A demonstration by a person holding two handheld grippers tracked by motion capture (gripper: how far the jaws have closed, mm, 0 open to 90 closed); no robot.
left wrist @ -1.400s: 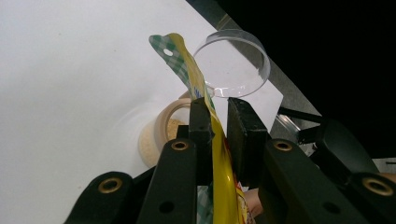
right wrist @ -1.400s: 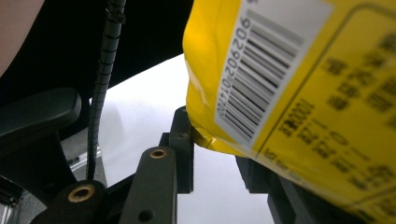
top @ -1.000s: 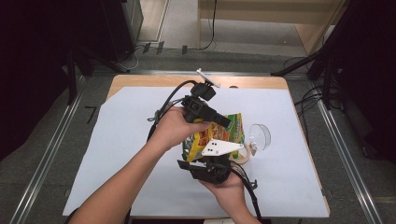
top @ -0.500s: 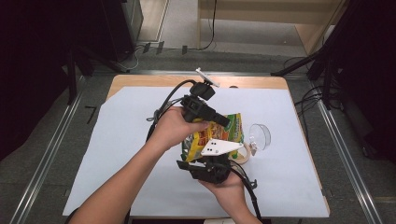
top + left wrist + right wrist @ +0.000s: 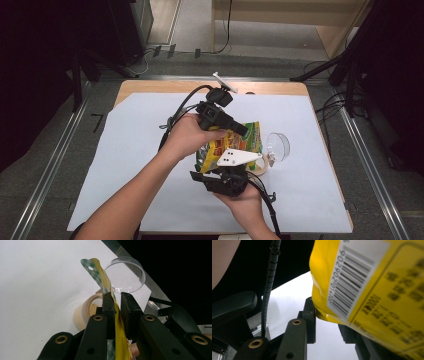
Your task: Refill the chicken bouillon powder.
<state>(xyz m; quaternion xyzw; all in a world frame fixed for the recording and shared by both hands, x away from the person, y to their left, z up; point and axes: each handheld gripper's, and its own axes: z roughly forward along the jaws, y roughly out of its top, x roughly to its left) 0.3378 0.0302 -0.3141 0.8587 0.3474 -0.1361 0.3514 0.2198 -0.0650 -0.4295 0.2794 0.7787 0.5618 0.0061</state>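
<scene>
A yellow snack bag (image 5: 235,142) is held up over the white table sheet (image 5: 125,165) between my two grippers. My left gripper (image 5: 241,131) reaches in from the upper left and is shut on the bag's (image 5: 107,285) thin green-checked top edge; its jaws (image 5: 116,296) pinch the foil flat. My right gripper (image 5: 226,167), with a white three-cornered plate on top, comes from below and is shut on the bag's lower part. In the right gripper view the barcode side of the bag (image 5: 367,287) fills the gap of that gripper (image 5: 328,320) and hides the right jaw.
A clear round plastic cup (image 5: 277,145) lies on its side just right of the bag, seen again past the jaws (image 5: 125,275). A beige bowl of crumbs (image 5: 87,312) sits under the bag. Cables trail from both grippers. The wooden table edge (image 5: 280,87) lies behind.
</scene>
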